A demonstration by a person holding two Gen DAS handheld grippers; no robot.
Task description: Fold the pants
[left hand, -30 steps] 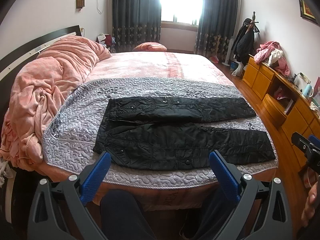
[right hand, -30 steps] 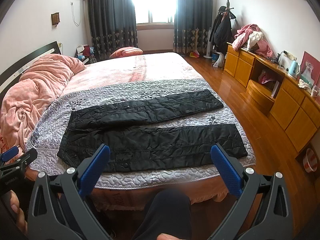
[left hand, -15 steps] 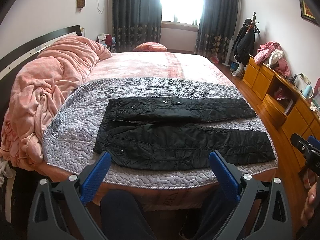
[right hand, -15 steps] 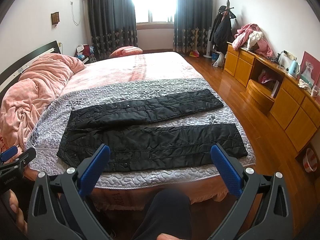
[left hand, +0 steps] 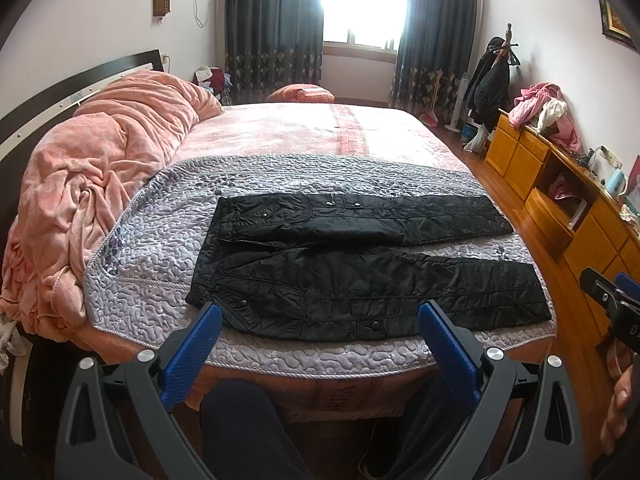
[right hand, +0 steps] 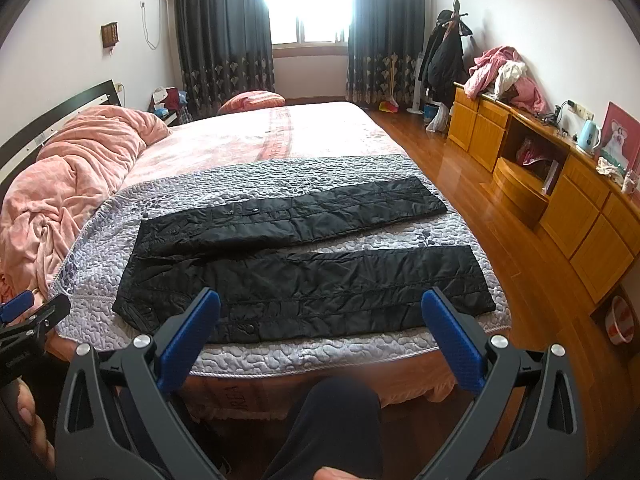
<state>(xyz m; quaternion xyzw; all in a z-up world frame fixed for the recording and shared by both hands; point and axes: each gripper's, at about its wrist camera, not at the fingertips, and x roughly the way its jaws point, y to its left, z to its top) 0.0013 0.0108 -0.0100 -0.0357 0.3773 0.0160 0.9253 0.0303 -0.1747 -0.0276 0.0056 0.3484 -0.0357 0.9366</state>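
Black quilted pants lie flat on a grey quilted cover at the near end of the bed, waist to the left, both legs spread apart toward the right. My left gripper stands open in front of the bed's near edge, short of the waist and near leg, holding nothing. My right gripper is open too, before the near leg, apart from the cloth. Each gripper shows at the edge of the other's view.
A pink duvet is heaped on the left of the bed. Wooden cabinets with clothes on top line the right wall over wood floor. The person's knees show below the grippers.
None apart from a very slight drift of both views; the pants and both grippers stand as before.
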